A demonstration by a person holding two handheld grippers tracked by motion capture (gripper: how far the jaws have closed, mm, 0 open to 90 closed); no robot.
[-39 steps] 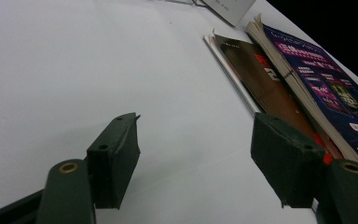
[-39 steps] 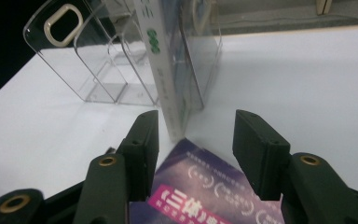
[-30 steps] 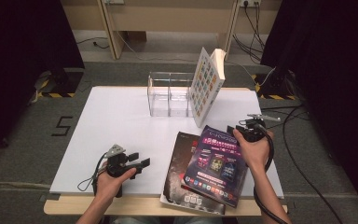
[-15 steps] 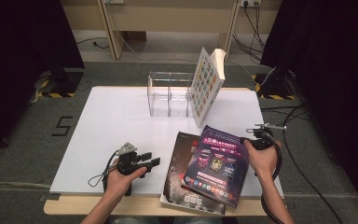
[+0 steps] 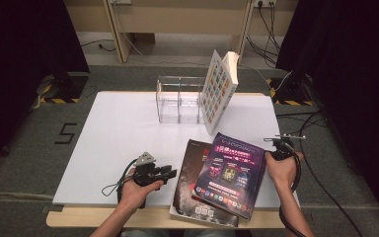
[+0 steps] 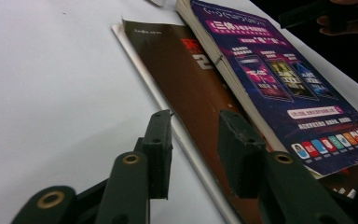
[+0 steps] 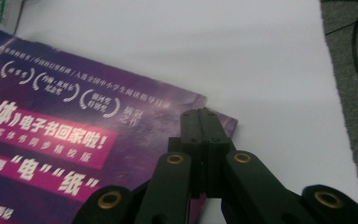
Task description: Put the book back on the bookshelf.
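Books are only partly filed: one checkered book (image 5: 219, 91) already stands tilted against the clear organizer (image 5: 178, 100), while the purple book (image 5: 232, 173) lies flat on the brown book (image 5: 191, 170) at the near edge of the table (image 5: 113, 133). The right hand-held gripper (image 7: 204, 122) is clenched over the purple book's far corner, nothing visibly between its jaws. The left hand-held gripper (image 6: 193, 140), jaws just narrowing but apart, straddles the brown book's edge ungripped. Lifting probably remains.

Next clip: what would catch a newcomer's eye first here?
The purple book at the table's near edge stands out, lying on top of a brown book. The right gripper rests shut at the purple book's corner, while the left gripper, its jaws just closing, points at the brown book's edge. Behind, a white book leans on a clear holder.
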